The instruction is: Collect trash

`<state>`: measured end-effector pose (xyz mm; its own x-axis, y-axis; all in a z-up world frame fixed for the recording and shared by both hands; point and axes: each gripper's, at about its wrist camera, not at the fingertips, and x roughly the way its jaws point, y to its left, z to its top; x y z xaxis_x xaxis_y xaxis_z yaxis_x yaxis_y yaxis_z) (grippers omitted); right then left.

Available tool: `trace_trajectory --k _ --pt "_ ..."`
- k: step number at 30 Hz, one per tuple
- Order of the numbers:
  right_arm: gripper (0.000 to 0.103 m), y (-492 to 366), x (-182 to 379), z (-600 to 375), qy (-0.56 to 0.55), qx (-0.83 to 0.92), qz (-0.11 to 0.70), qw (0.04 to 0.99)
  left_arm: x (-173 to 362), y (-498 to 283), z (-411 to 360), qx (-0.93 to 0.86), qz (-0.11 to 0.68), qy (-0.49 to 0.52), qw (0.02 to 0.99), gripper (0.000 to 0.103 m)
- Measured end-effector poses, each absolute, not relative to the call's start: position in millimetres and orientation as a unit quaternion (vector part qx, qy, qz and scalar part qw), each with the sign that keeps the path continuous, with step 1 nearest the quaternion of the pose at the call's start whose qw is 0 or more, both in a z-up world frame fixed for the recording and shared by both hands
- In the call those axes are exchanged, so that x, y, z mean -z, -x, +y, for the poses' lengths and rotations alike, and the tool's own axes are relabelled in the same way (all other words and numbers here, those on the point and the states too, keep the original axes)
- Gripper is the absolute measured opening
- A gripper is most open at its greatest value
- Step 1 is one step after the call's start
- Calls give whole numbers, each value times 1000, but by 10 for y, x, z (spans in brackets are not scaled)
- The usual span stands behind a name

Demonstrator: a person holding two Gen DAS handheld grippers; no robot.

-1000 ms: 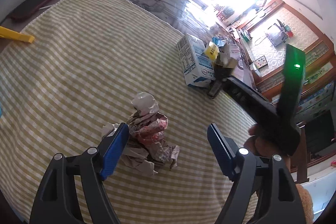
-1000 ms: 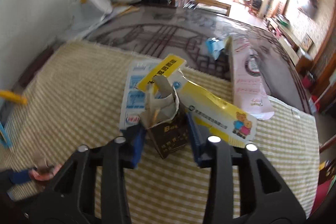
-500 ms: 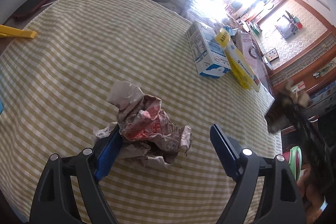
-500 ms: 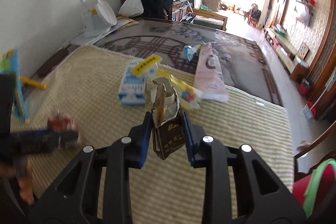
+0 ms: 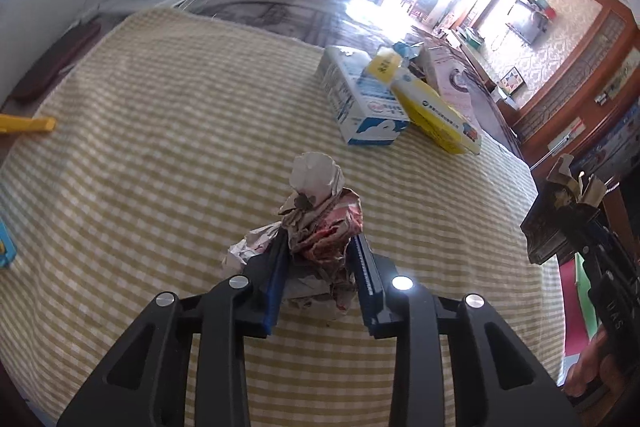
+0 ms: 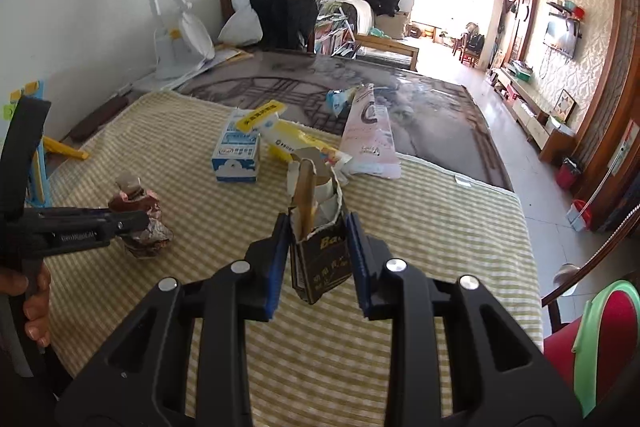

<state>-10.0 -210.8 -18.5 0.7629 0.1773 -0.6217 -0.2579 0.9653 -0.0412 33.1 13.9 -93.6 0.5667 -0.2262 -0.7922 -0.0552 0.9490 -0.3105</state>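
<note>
On a table covered in a yellow checked cloth (image 5: 160,147), the left gripper (image 5: 320,267) has its jaws clamped on a crumpled paper wad (image 5: 320,223) resting on the cloth. Behind lie a blue-and-white carton (image 5: 360,103) and a yellow box (image 5: 436,115), touching. At right, the right gripper (image 6: 318,247) pinches a torn dark packet (image 6: 320,251), lifted.
</note>
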Motion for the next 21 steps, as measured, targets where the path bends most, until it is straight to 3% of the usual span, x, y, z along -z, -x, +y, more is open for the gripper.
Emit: trace_trajectory --k 21 --pt "29 279 -37 -2744 1 -80 287 955 517 -173 -612 92 413 97 901 29"
